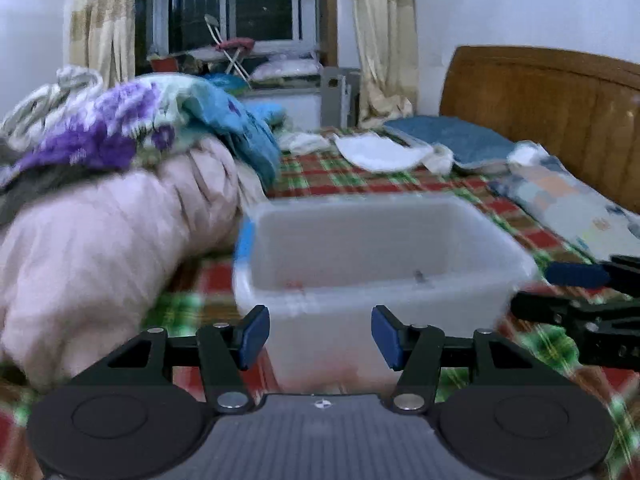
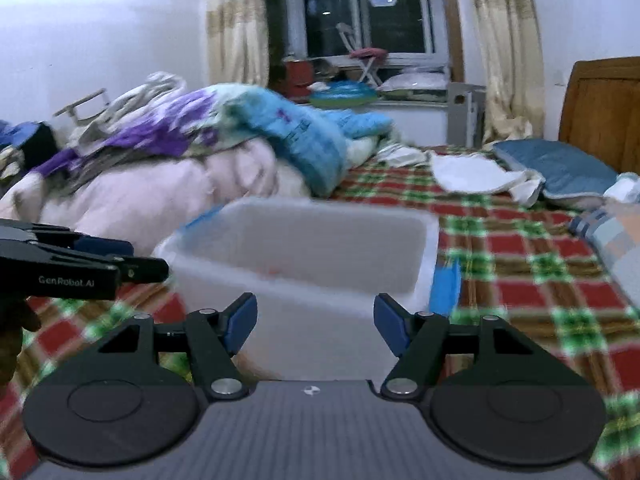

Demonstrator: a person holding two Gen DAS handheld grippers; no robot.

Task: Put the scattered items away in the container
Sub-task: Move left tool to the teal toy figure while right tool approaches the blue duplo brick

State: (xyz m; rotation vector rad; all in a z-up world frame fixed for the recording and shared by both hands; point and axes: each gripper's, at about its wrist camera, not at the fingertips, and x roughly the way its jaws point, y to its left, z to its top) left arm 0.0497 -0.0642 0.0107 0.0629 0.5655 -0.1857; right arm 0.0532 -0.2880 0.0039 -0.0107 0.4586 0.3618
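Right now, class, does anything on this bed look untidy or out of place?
Yes. A heap of blankets is bunched behind the plastic box, and white cloths lie crumpled on the checked sheet. Both grippers are open and empty.

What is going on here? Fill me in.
A person is holding a gripper in each hand over a bed with a plaid sheet. Both the left gripper and the right gripper are open, hold nothing, and point at a clear plastic tub sitting on the bed. The tub looks nearly empty; only a couple of small blurred bits show at the bottom. A heap of blankets lies left of the tub.
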